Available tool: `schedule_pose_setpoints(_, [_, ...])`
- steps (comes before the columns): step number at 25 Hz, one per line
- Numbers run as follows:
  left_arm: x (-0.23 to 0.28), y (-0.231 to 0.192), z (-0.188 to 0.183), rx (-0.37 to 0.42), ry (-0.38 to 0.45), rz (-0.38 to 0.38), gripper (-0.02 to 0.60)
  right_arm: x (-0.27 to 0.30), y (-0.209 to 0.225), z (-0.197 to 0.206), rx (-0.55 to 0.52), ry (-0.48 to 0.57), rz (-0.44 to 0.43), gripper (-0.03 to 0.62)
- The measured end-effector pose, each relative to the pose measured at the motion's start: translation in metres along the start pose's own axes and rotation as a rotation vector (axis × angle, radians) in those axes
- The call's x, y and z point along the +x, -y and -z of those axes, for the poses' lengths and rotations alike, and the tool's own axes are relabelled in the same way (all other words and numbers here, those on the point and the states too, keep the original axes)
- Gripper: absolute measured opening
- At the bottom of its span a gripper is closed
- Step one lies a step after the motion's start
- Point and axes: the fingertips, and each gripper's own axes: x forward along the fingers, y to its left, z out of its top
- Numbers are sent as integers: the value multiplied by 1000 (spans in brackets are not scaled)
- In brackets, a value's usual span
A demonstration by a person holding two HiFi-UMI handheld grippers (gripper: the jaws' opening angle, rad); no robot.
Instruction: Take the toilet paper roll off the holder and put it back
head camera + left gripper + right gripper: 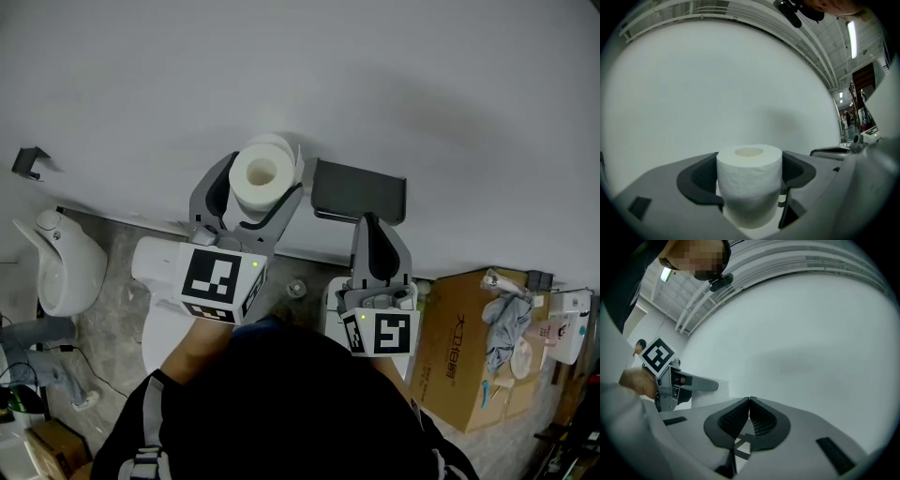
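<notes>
Toilet paper roll — white, plump and cylindrical, with a hollow core — is sitting off its holder, a dark grey, flat-fronted bracket mounted on the pale wall. The roll is hanging just to the left of that holder, close to the wall, standing upright with its core opening facing up. A loose flap of paper is sticking out on the side nearest the holder.

The left gripper is grasping the roll: its two grey jaws are spread wide, and the dark pads are pressing on opposite sides of the paper. In the left gripper view the roll is filling the gap between the pads, and the holder's dark edge is showing off to the right.

The right gripper is clenched on nothing — its ribbed pads are meeting tip to tip with only bare wall ahead. In the head view its closed tip is resting just below the holder's lower edge; whether it is touching the holder I cannot tell.

Well to the left of the holder and lower down, a white ceramic fixture is standing on the grey floor. Below and to the right of the holder, a tan cardboard box is sitting with crumpled cloth on top.
</notes>
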Motion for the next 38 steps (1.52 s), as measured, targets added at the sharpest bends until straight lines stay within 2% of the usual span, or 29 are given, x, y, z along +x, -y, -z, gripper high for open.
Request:
schedule_pose_setpoints(18, [-5, -2, 34, -15, -49, 1, 390, 0, 4, 3, -21, -17, 20, 23])
schedule_pose_setpoints(38, [-9, -7, 18, -15, -22, -2, 390, -2, 3, -1, -19, -10, 26, 23])
